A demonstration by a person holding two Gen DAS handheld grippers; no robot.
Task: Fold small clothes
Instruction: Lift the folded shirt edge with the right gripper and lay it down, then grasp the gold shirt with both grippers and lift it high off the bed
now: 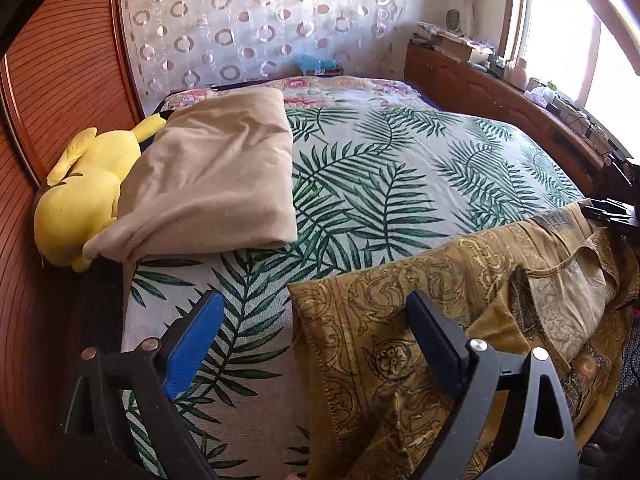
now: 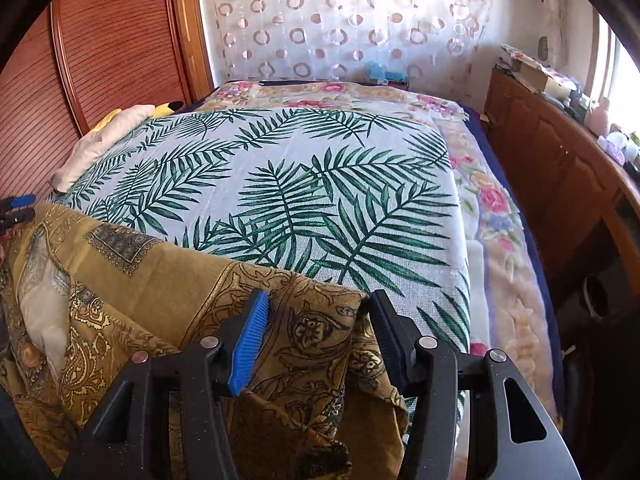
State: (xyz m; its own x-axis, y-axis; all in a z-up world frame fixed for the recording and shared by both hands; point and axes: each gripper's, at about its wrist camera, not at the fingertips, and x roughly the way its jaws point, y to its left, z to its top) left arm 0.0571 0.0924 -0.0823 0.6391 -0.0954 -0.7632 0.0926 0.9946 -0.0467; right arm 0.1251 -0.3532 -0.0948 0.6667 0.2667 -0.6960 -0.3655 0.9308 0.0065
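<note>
A mustard-gold garment (image 1: 400,320) with dark paisley print lies along the near edge of the bed, on the palm-leaf cover (image 1: 380,176). Its neckline and pale lining (image 1: 568,292) show at the right in the left wrist view. My left gripper (image 1: 316,320) is open, its jaws straddling the garment's left edge just above the cloth. My right gripper (image 2: 320,320) is open, its jaws on either side of the garment's right corner (image 2: 312,336). The left gripper's blue tips (image 2: 18,208) show at the far left in the right wrist view.
A beige folded blanket (image 1: 216,176) and a yellow plush toy (image 1: 80,196) lie at the bed's left side against a wooden wardrobe (image 1: 60,80). A wooden cabinet (image 2: 560,168) with clutter runs along the right under the window. A floral quilt (image 2: 496,208) hangs beside it.
</note>
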